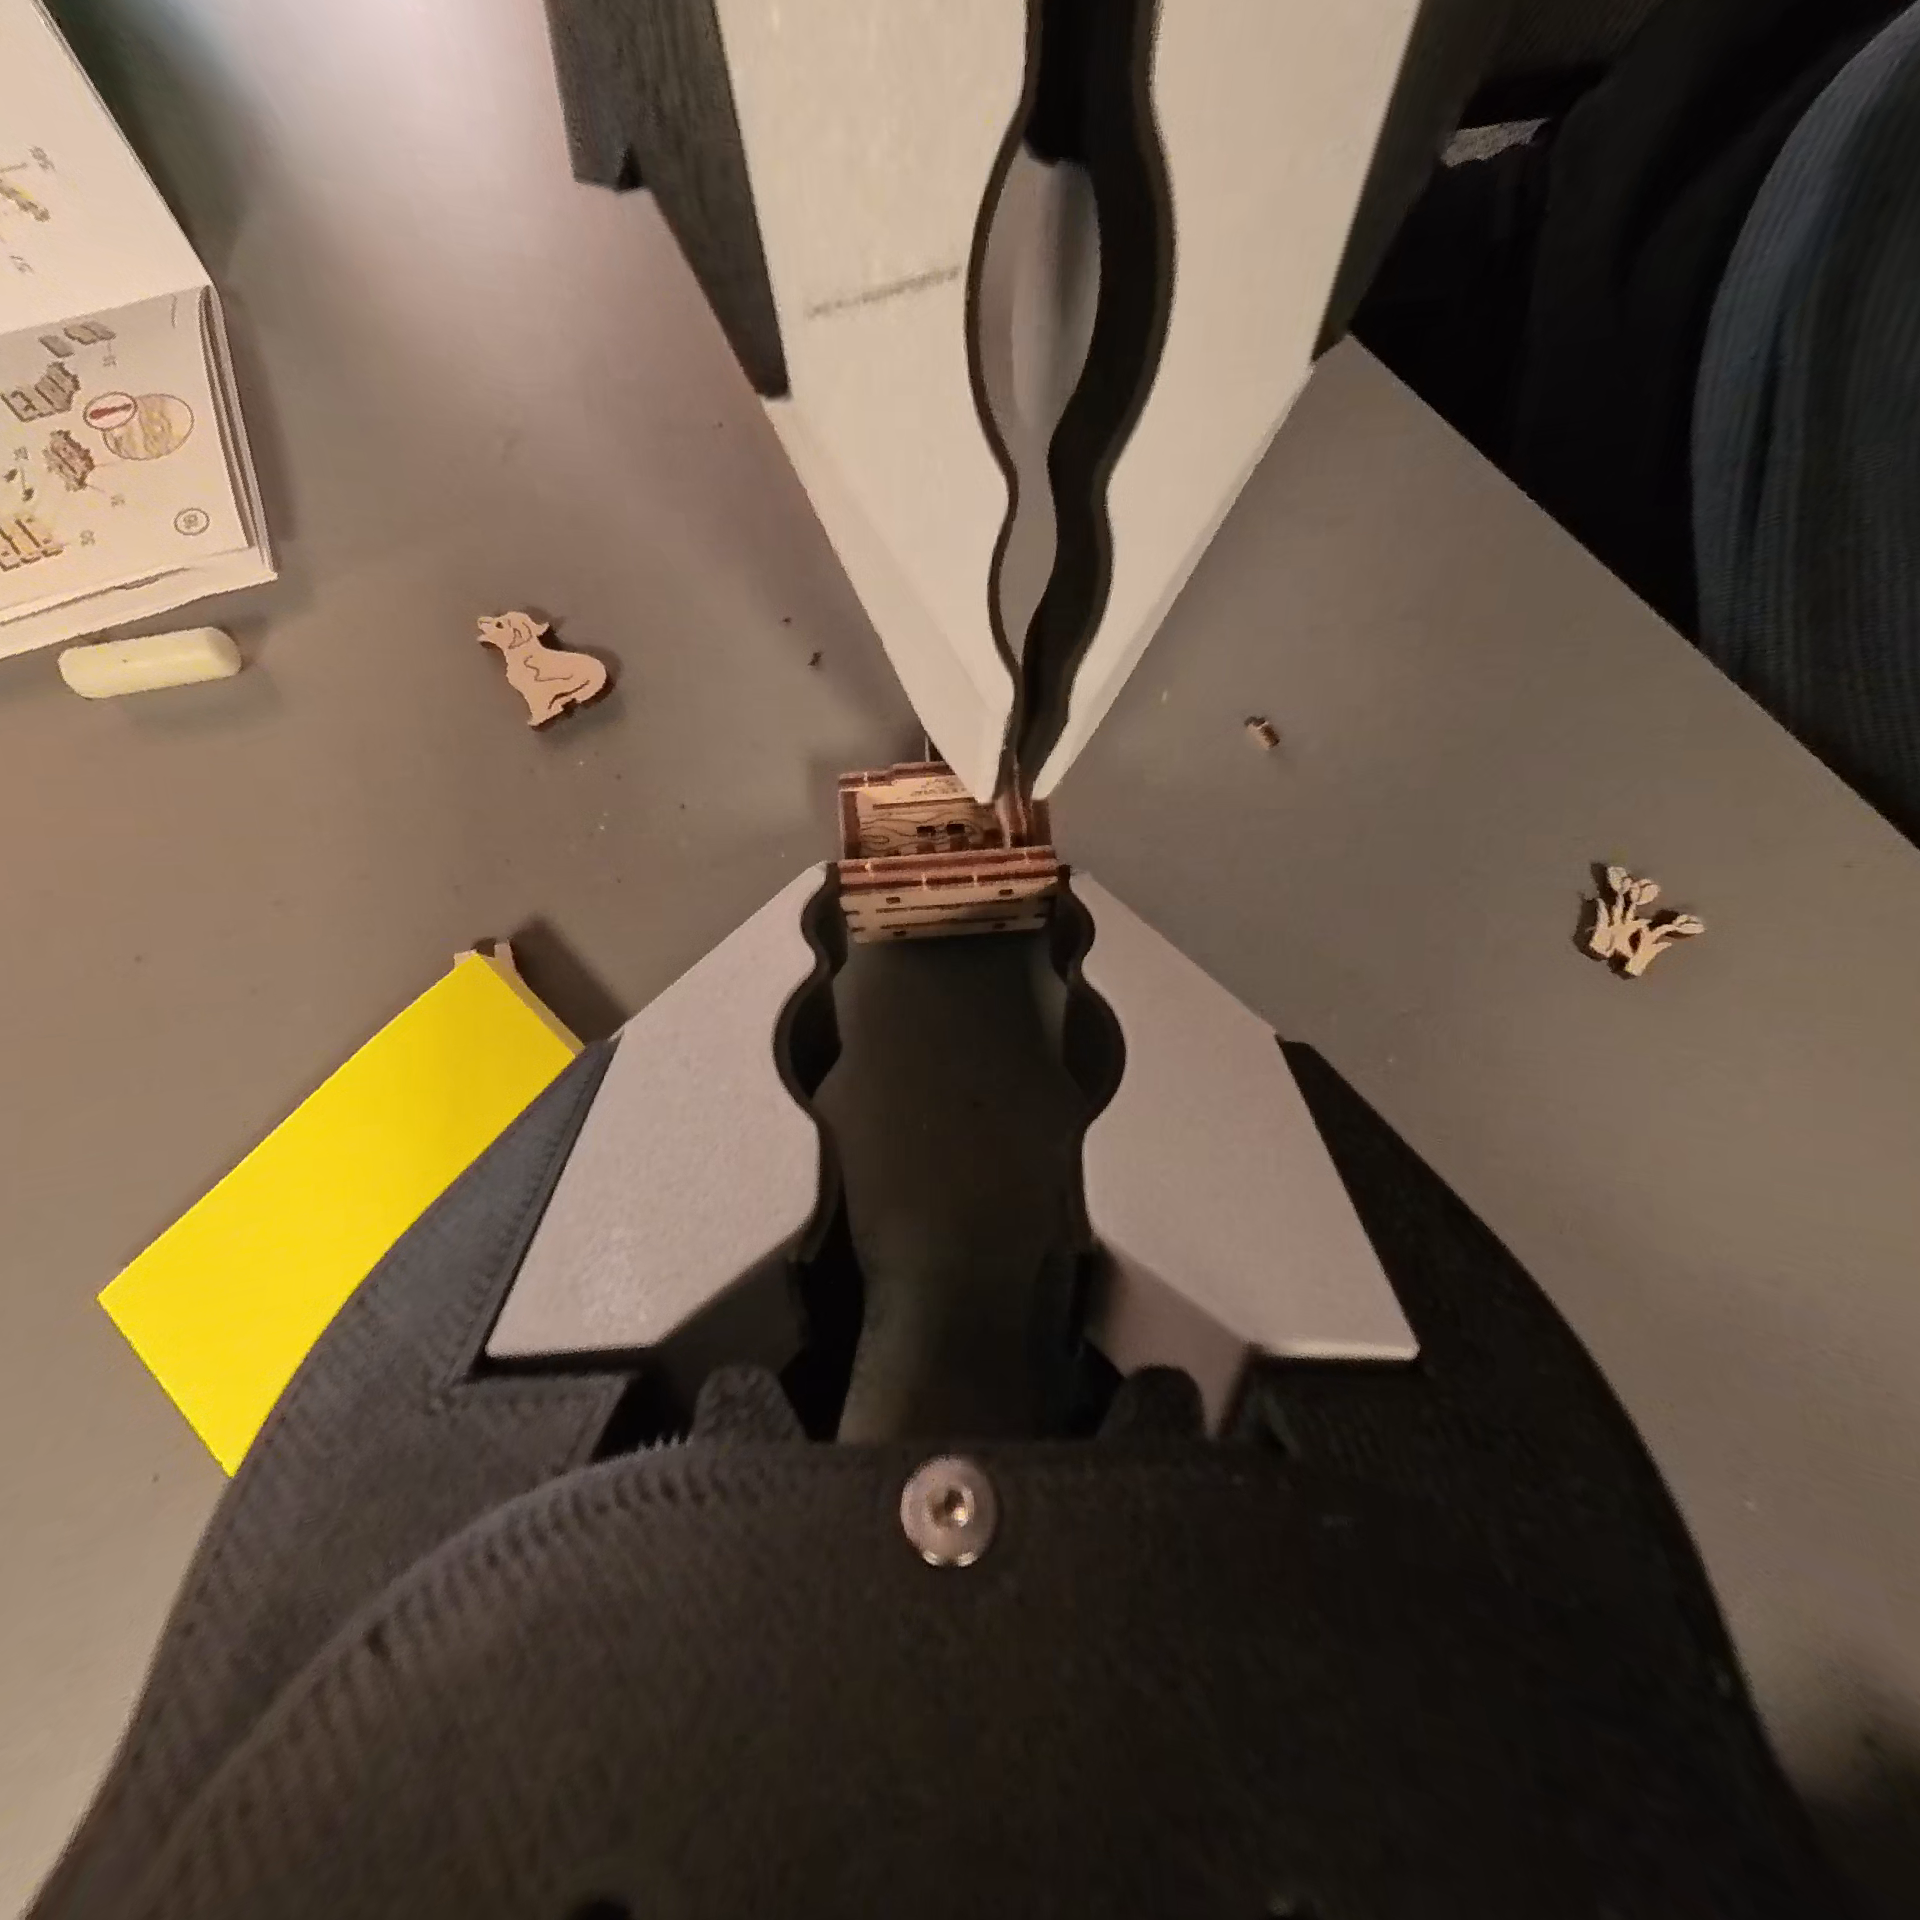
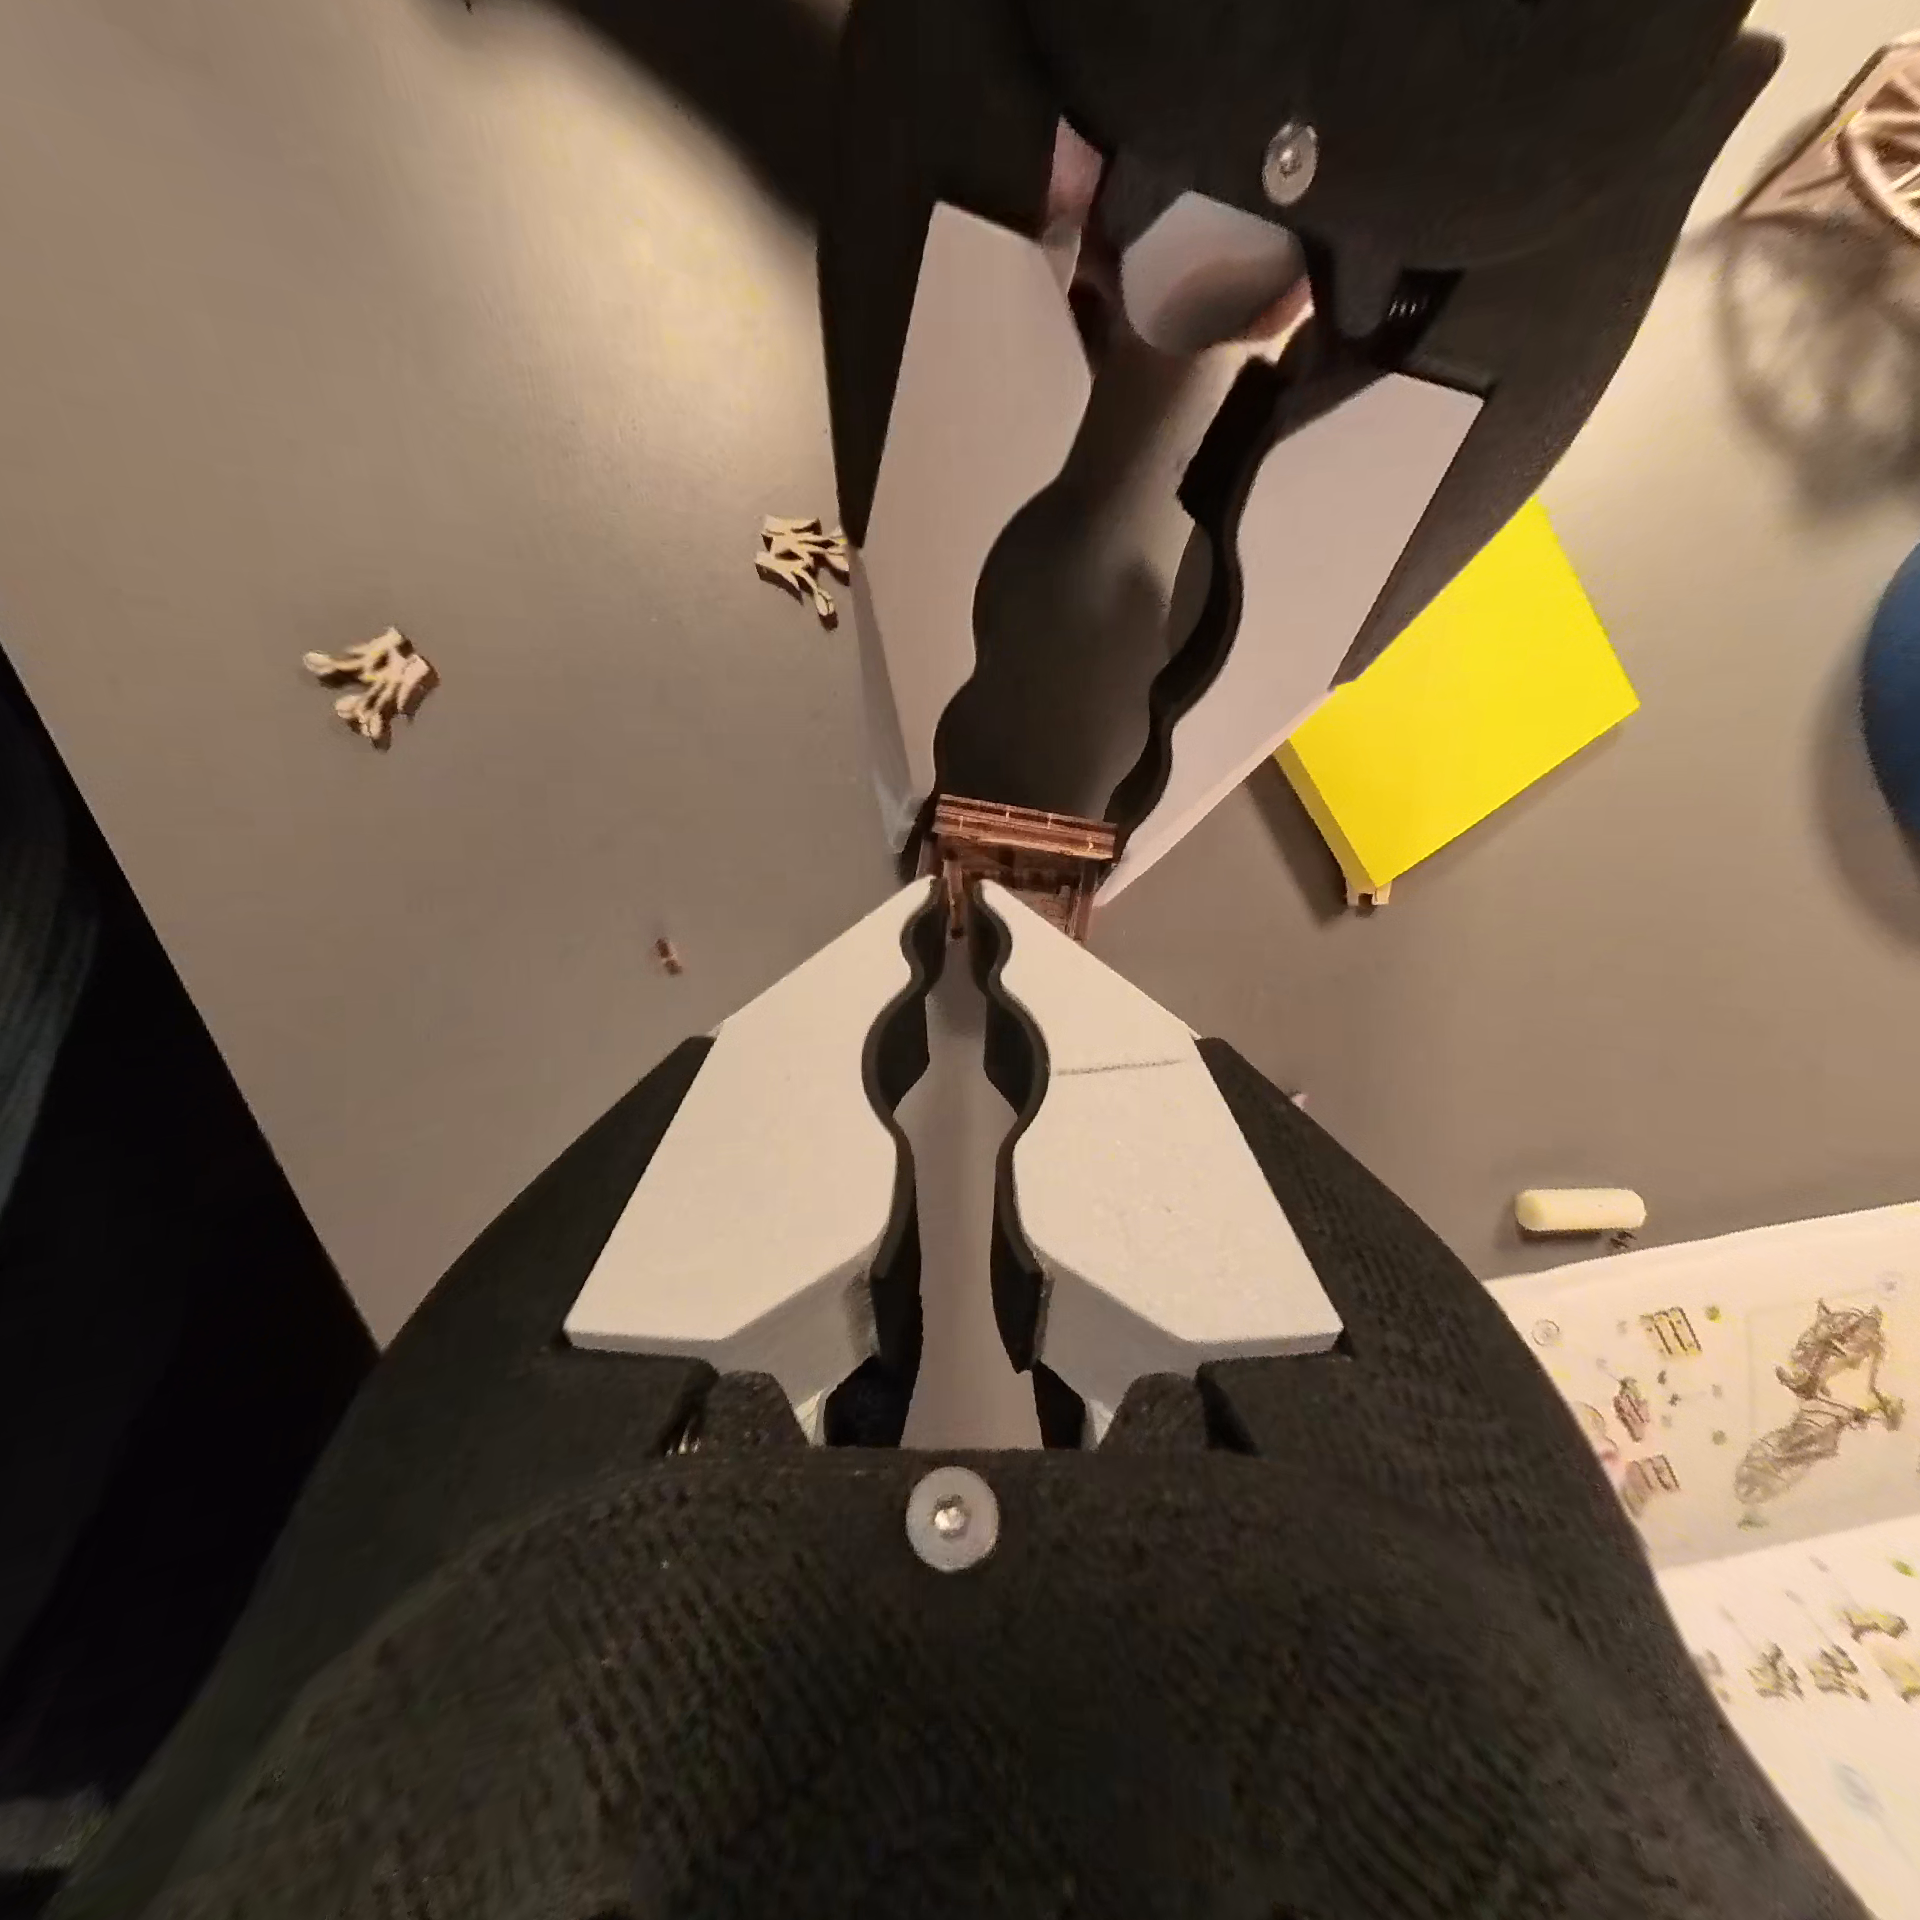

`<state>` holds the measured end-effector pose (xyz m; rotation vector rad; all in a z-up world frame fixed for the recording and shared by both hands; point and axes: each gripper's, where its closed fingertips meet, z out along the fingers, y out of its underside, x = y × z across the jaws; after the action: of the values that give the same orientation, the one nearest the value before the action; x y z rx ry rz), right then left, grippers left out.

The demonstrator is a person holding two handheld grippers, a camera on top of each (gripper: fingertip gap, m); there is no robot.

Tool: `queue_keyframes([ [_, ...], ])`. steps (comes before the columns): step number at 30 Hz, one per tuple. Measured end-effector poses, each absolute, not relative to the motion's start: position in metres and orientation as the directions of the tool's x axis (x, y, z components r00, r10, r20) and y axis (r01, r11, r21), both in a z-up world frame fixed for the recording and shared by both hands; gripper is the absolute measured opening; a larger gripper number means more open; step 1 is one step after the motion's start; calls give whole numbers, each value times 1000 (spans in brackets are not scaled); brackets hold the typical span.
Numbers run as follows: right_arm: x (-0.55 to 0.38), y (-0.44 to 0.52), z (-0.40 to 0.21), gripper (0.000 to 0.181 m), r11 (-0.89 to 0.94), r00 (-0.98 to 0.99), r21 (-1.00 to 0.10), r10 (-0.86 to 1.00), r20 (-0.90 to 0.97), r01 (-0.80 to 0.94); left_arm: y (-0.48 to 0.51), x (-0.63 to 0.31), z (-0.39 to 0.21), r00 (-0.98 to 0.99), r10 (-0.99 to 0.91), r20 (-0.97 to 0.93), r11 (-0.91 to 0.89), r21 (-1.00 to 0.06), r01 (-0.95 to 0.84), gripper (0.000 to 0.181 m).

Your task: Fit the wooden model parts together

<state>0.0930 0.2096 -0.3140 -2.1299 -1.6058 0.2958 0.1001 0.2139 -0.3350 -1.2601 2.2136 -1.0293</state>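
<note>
Grey desk [image 1: 364, 416] w/ yellow pad [image 1: 332, 1195] at near left, white eraser-like block [image 1: 151, 661] beside an open printed instruction booklet [image 1: 114, 436] at far left.

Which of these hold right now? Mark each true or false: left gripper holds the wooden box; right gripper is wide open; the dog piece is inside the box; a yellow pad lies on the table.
1. The left gripper holds the wooden box. True.
2. The right gripper is wide open. False: its tips pinch a small part at the box's edge.
3. The dog piece is inside the box. False: it lies loose on the table.
4. A yellow pad lies on the table. True.
</note>
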Motion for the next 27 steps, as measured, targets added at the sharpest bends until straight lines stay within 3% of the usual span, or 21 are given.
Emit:
queue_keyframes([
  [5,94,209,-314,1,-248,301,-408,951,69,879,214,100,-335,-519,-855,22,325,-756,-568,38],
  [12,89,211,-318,5,-241,295,-408,953,73,881,214,100,-335,-520,-854,23,323,-759,-565,37],
  [27,126,229,-303,18,-326,453,-520,881,135,789,213,99,-335,-528,-849,28,321,-767,-556,38],
])
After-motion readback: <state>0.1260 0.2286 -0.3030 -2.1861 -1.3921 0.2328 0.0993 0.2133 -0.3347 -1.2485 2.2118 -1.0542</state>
